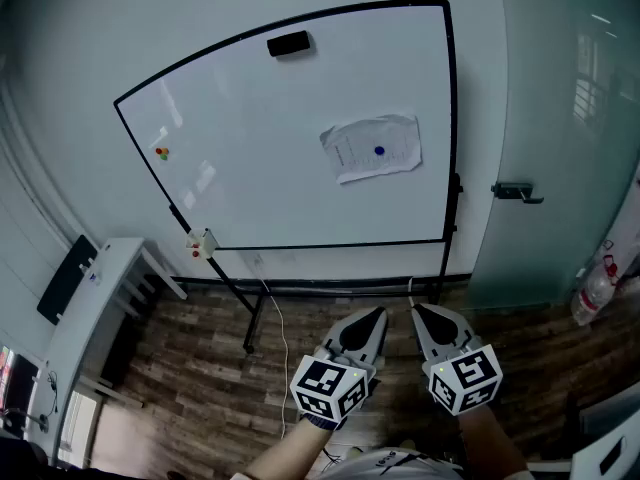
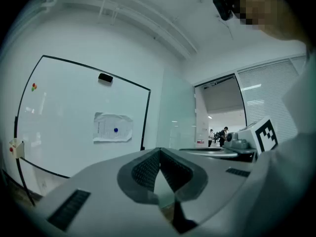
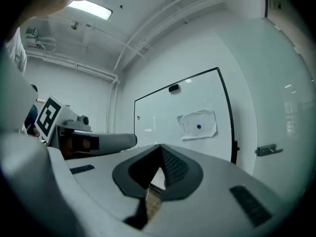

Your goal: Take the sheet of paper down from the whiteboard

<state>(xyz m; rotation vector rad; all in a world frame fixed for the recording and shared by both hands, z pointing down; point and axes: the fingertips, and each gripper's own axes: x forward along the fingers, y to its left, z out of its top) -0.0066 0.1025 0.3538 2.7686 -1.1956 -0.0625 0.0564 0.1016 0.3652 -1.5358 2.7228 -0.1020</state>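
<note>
Nearest to us, we hold the left gripper point(image 1: 372, 318) and the right gripper point(image 1: 422, 316) side by side and level above the wooden floor point(image 1: 200, 368), each with its jaws clenched tip to tip on nothing. Beyond them the whiteboard point(image 1: 260, 158) stands on its frame against the pale wall, well apart from both grippers. The sheet of paper point(image 1: 360, 163), slightly crumpled, hangs on the board's right half, pinned by a blue magnet point(image 1: 379, 151) at its middle, and a black eraser point(image 1: 289, 44) sits near the top edge, up and left of it.
</note>
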